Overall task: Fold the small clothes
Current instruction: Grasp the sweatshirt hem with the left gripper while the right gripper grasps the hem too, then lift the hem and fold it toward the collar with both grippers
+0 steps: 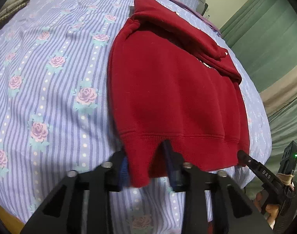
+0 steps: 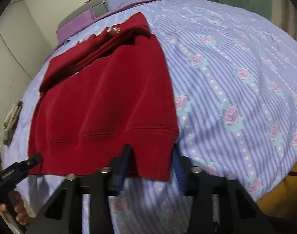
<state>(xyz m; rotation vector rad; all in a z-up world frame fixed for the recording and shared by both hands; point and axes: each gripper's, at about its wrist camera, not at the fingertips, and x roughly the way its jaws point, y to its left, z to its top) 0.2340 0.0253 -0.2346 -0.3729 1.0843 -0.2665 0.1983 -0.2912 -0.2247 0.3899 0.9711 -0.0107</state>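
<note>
A small red sweatshirt (image 1: 168, 89) lies on the bed, its sleeves folded over the far part and its ribbed hem toward me. My left gripper (image 1: 146, 165) is shut on the hem's left corner, which hangs between its blue pads and is lifted a little. My right gripper (image 2: 152, 165) is shut on the hem's right corner in the same way. The sweatshirt (image 2: 105, 101) fills the left half of the right wrist view. Each gripper shows in the other's view, the right one (image 1: 244, 159) at the hem's right end and the left one (image 2: 34, 160) at its left end.
The bed is covered by a lilac striped sheet with roses (image 1: 51, 78). A purple blanket (image 2: 76, 23) and pillow lie at the head. A grey-beige cloth (image 2: 11, 119) lies at the bed's edge. Green curtains (image 1: 269, 39) hang beside the bed.
</note>
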